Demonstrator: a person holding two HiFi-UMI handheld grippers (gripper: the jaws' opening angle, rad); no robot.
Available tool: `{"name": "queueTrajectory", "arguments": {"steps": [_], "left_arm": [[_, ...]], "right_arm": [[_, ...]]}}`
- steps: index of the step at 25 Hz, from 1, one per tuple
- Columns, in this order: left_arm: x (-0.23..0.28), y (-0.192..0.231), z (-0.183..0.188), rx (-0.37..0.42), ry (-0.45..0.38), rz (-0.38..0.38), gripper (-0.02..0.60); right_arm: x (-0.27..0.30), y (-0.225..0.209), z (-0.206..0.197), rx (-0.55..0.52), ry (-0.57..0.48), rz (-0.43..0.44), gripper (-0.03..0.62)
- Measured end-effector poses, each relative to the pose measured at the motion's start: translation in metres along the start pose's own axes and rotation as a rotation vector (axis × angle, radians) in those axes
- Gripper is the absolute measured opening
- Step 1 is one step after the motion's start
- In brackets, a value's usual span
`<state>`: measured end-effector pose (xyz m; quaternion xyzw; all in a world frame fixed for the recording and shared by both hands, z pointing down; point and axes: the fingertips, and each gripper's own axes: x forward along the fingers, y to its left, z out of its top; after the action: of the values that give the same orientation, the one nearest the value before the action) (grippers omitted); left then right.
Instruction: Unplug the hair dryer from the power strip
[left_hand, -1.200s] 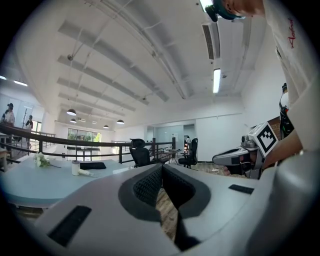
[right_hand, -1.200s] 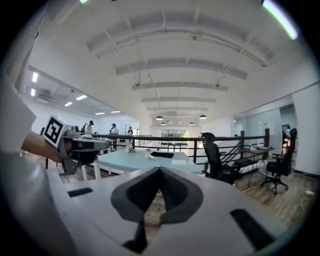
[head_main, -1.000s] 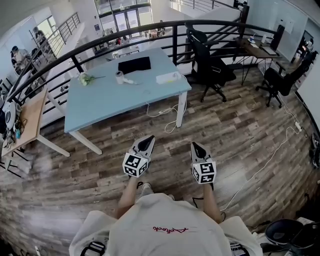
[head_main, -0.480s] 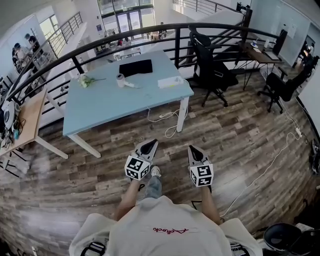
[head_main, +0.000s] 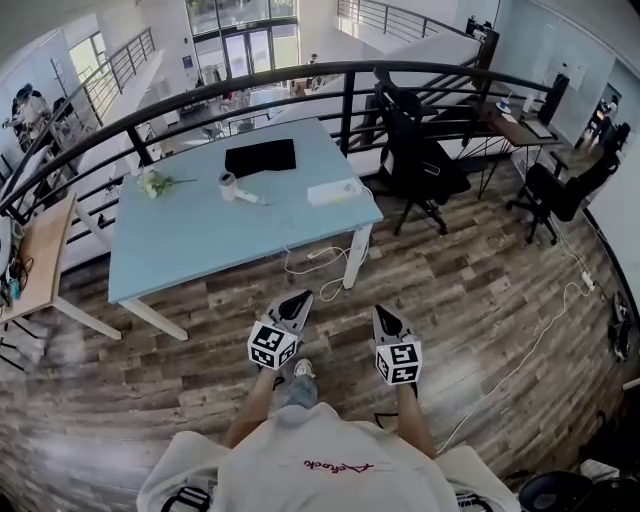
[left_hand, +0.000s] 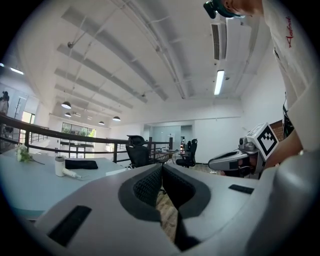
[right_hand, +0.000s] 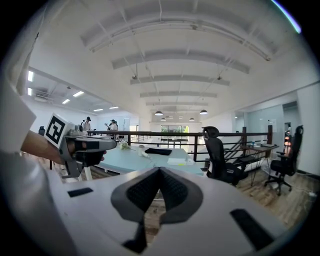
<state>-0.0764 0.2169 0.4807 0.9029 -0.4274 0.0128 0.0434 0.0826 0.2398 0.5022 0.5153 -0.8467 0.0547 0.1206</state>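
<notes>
Partly hidden, a white cable (head_main: 297, 270) trails under the table (head_main: 190, 240).

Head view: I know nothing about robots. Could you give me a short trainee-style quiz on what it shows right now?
1. True or false: the left gripper and the right gripper are both shut, with nothing between their jaws.
2. Where does the white hair dryer lie? A: on the light blue table. B: on the floor. C: in the left gripper.
3. Fill in: seen from the head view, the black office chair stands to the table's ____.

Key: 1 true; 2 A; 3 right.
</notes>
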Motion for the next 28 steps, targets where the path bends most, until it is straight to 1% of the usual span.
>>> {"name": "queueTrajectory", "arguments": {"steps": [8,11,16,22,28], "left_arm": [[0.055,0.071,0.014,0.002,0.020,-0.025,0.009],[0.070,0.100,0.016,-0.012,0.026,-0.028,0.009],[0.093,0.138,0.016,-0.027,0.027,-0.044,0.009],[0.120,0.173,0.019,-0.020,0.017,-0.069,0.009],[0.135,0.192,0.019,-0.009,0.023,-0.099,0.009]], "right_arm": [[0.088,-0.017,0.034,0.002,0.012,-0.001,0.017],[0.123,-0.019,0.048,0.004,0.013,0.002,0.017],[0.167,-0.019,0.058,-0.001,0.027,-0.003,0.017],[0.207,-0.027,0.067,-0.007,0.024,-0.028,0.017],[0.225,-0.030,0.068,0.003,0.031,-0.054,0.017]]}}
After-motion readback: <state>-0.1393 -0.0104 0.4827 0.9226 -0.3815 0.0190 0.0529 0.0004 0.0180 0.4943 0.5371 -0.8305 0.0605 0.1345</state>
